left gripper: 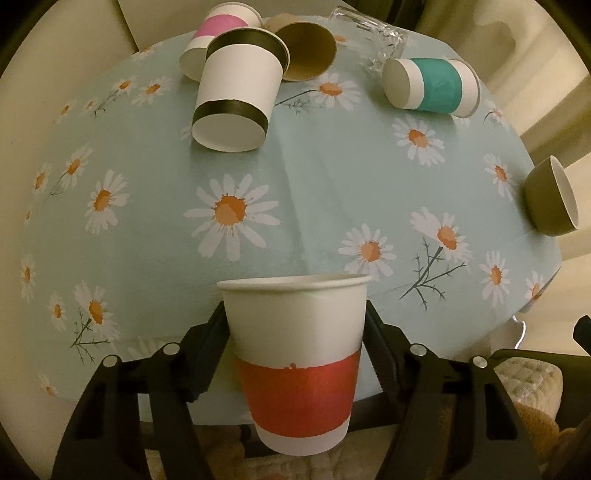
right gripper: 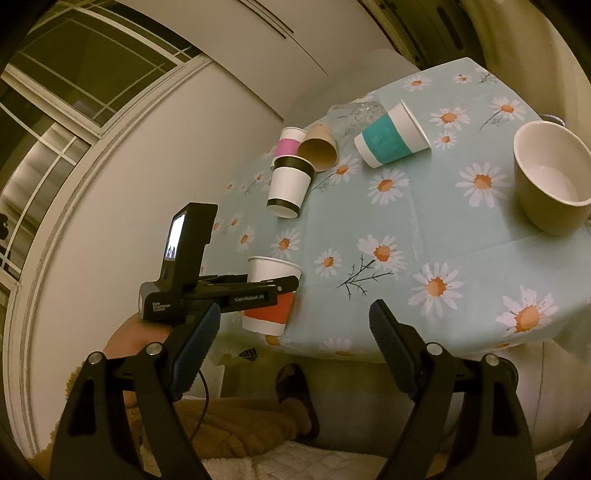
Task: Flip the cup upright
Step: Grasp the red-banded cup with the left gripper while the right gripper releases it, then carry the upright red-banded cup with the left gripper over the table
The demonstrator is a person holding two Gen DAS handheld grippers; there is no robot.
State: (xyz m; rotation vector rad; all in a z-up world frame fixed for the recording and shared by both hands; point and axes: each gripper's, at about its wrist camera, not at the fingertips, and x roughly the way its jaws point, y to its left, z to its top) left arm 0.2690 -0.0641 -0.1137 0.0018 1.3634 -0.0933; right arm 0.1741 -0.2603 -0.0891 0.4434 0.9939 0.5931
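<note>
My left gripper [left gripper: 295,354] is shut on a white paper cup with a red band [left gripper: 295,373]. The cup is upright, mouth up, held at the near edge of the table. In the right wrist view the same red-band cup [right gripper: 269,291] sits in the left gripper [right gripper: 258,290] at the table's near left edge. My right gripper [right gripper: 295,347] is open and empty, below the table's front edge, apart from every cup.
A daisy tablecloth [left gripper: 332,177] covers the table. On their sides lie a black-band cup [left gripper: 236,96], a pink-band cup [left gripper: 218,29], a brown cup [left gripper: 306,48], a teal-band cup [left gripper: 432,83] and a clear glass [left gripper: 373,33]. An olive bowl [right gripper: 550,181] stands at the right edge.
</note>
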